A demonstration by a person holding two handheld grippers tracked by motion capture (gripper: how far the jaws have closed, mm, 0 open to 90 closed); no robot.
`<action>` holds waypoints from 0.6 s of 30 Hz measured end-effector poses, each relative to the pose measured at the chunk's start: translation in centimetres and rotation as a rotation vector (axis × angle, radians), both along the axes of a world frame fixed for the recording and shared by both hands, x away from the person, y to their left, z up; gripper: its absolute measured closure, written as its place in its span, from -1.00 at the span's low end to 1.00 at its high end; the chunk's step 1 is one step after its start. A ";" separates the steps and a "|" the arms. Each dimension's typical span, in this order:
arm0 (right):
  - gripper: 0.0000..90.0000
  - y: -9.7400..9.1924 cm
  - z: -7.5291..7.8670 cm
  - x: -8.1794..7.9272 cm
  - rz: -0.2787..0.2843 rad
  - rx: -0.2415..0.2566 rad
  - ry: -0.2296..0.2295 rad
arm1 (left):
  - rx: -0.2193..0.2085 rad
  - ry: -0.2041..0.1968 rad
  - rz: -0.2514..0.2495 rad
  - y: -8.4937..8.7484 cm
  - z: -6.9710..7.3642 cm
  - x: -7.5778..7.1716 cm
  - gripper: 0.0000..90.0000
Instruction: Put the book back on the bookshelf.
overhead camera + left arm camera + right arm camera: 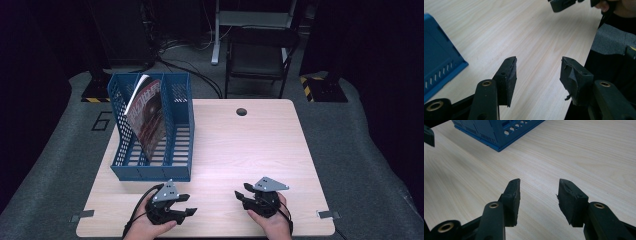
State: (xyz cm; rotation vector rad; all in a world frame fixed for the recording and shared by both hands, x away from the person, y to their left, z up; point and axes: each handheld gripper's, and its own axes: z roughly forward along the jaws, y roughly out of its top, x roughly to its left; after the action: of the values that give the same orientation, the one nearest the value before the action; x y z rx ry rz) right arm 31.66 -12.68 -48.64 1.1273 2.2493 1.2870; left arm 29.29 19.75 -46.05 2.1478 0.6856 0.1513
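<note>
— Ahead of my left gripper [186,205], what stands there?

— One blue plastic file rack [150,165], slotted walls, three compartments. One glossy magazine [147,116] leans tilted in the middle one; its cover print is too small for me to read.

— And the grippers?

— Two, both mine, black, each topped by a grey three-cornered plate. The left one's jaws stand wide apart over bare wood, gripping nothing. My right gripper [241,192], well apart beside it, is likewise spread wide and empty.

— The surface?

— One pale wood-grain table [250,145], rounded corners, a dark round hole far ahead of my right gripper.
</note>
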 end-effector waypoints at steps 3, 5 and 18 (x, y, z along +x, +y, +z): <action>0.17 0.0 0.0 0.0 0.000 -0.003 -0.003 | 0.001 0.007 0.006 0.2 -0.7 -0.1 0.04; 0.17 0.1 0.0 -0.1 0.011 -0.006 0.002 | 0.005 0.001 0.013 0.5 -1.1 0.1 0.03; 0.16 0.2 -0.2 0.1 0.009 -0.004 0.003 | -0.018 0.029 0.069 1.0 -3.4 1.1 0.01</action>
State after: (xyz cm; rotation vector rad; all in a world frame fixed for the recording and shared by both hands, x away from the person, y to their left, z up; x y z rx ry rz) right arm 31.74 -12.52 -48.84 1.1200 2.2609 1.2838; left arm 30.40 20.79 -49.46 2.1141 0.7761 0.1509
